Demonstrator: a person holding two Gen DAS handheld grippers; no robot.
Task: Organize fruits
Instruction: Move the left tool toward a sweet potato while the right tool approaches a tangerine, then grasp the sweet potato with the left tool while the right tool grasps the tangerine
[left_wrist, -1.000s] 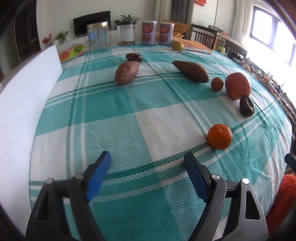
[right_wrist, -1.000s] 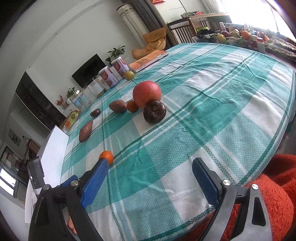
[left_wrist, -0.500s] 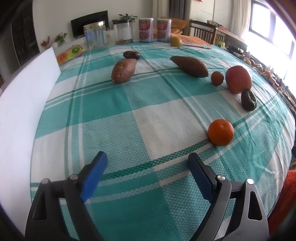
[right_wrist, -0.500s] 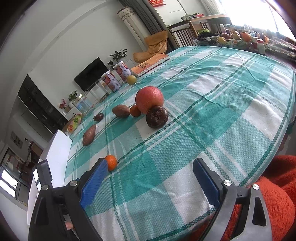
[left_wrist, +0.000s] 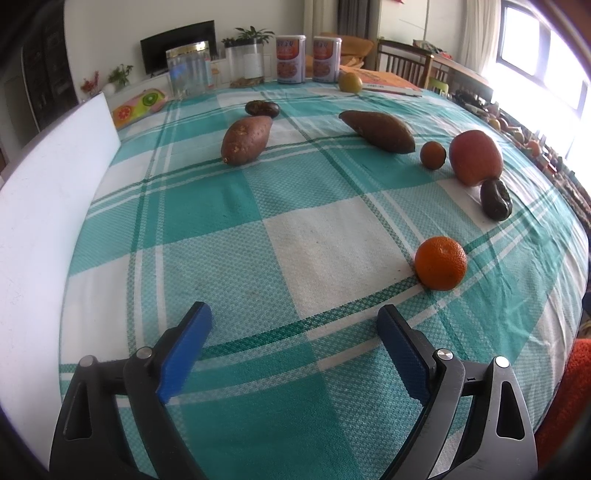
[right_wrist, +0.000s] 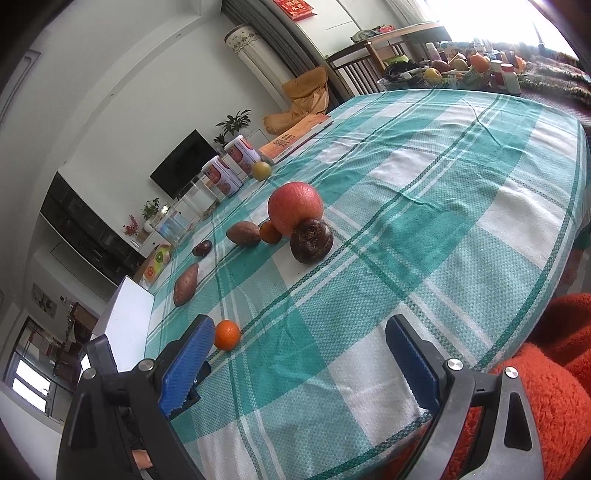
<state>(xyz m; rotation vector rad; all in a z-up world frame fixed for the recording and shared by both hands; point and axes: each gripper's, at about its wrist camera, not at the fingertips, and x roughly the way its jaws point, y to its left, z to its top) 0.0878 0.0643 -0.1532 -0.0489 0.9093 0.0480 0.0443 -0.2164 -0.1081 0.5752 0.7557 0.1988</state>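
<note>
Several fruits lie scattered on the green plaid tablecloth (left_wrist: 207, 206). An orange (left_wrist: 440, 263) sits just ahead and to the right of my left gripper (left_wrist: 293, 317), whose jaws are opening with nothing between them. Further off are two sweet potatoes (left_wrist: 245, 139) (left_wrist: 376, 130), a small tangerine (left_wrist: 432, 155), a big red-orange fruit (left_wrist: 475, 156) and a dark wrinkled fruit (left_wrist: 495, 199). My right gripper (right_wrist: 301, 328) stands open and empty above the near table edge. In its view the orange (right_wrist: 226, 334) is by the left fingertip, with the big fruit (right_wrist: 294, 207) and dark fruit (right_wrist: 311, 240) ahead.
A white foam board (left_wrist: 44, 206) stands along the table's left side. Two cans (left_wrist: 290, 59), a glass jar (left_wrist: 188, 72), a yellow-green fruit (left_wrist: 350, 82) and a book (right_wrist: 295, 134) line the far edge. Orange-red fleece clothing (right_wrist: 535, 369) is at the near right.
The left gripper's jaws have spread wider. The right wrist view has rolled slightly, so the orange now shows just right of its left fingertip. No fruit has moved.
</note>
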